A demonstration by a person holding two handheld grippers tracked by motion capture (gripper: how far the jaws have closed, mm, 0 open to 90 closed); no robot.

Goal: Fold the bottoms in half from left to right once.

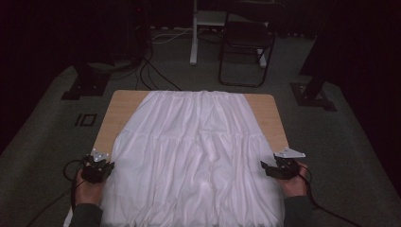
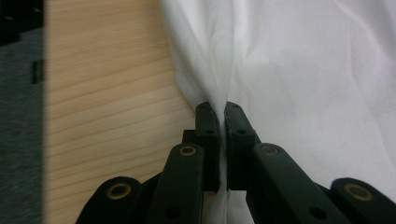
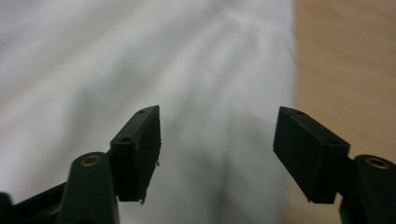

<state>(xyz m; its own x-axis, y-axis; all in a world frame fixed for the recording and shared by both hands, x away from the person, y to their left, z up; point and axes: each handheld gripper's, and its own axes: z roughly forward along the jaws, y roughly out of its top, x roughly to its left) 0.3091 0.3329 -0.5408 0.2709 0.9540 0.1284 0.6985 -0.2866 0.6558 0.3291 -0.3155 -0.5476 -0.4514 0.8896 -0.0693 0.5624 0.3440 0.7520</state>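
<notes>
A white, pleated, thin fabric garment (image 1: 198, 156), like a tiered skirt, lies spread over a light wooden rectangular table (image 1: 120, 111). It covers the table's middle from the far edge at twelve o'clock to the near edge at six o'clock, where its hem runs out of the high view and is cut off. Bare wood shows along the table's sides at nine and three o'clock.

The left tongs (image 1: 98, 170), black with a grey three-cornered plate, sit at about eight o'clock on the cloth's side edge, held in a hand whose forearm is cut off at the bottom. In the left gripper view the left tongs (image 2: 222, 122) are clamped tight on a pinched fold of the white cloth (image 2: 299, 70), which rises between the two pads; wood grain (image 2: 107, 93) lies beside it.

The right tongs (image 1: 274, 168) sit at about four o'clock at the cloth's opposite edge. In the right gripper view the right tongs (image 3: 217, 140) stand wide apart with nothing pressed between them; blurred white fabric (image 3: 140, 65) lies beneath and the table's wood (image 3: 345, 60) shows to one side.

The room beyond is dim: a dark folding chair (image 1: 246, 42) and floor cables (image 1: 151, 71) at twelve o'clock are hard to make out. No writing or label can be read.
</notes>
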